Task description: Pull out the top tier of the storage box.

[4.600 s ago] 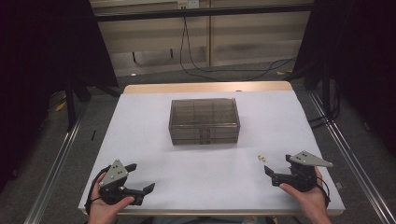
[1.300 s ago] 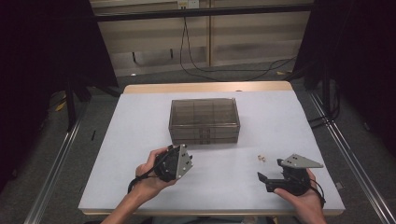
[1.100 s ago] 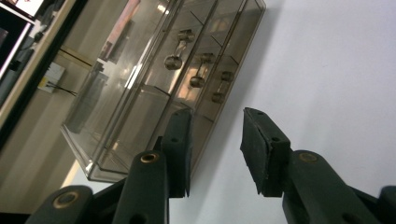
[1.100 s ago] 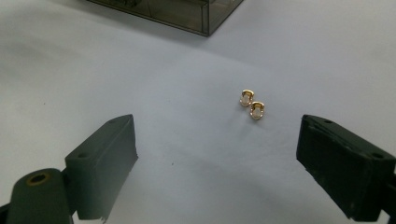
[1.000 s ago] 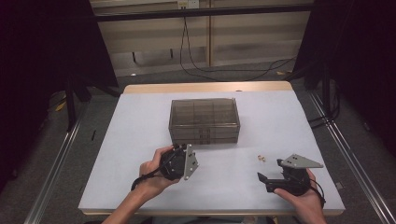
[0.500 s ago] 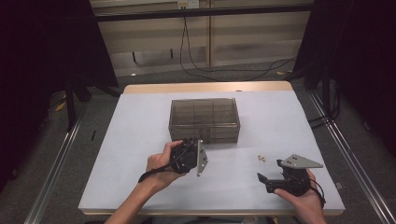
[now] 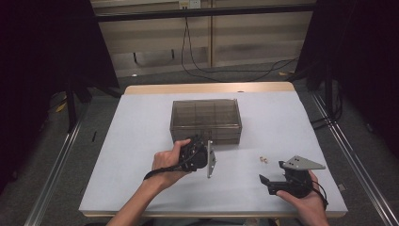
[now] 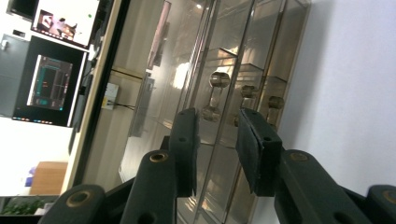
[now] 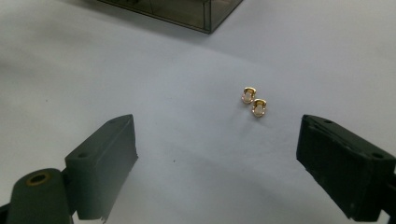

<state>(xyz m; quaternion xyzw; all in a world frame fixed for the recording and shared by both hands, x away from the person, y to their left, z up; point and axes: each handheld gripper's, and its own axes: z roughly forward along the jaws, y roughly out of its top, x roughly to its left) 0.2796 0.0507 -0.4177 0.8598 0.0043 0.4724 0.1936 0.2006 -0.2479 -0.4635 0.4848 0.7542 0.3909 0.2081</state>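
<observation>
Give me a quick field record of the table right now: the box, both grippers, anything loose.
box: smoky clear drawer box at mid table, knobbed front toward the person
drawer knobs: round knobs on the front, just ahead of the left fingers
left gripper: turned on its side, at the box front; fingers narrowly apart, closing just now, nothing between them yet
right gripper: low over the table at the near right, fingers wide apart, nothing held
loose items: two small gold earrings side by side on the white table, ahead of the right gripper
</observation>
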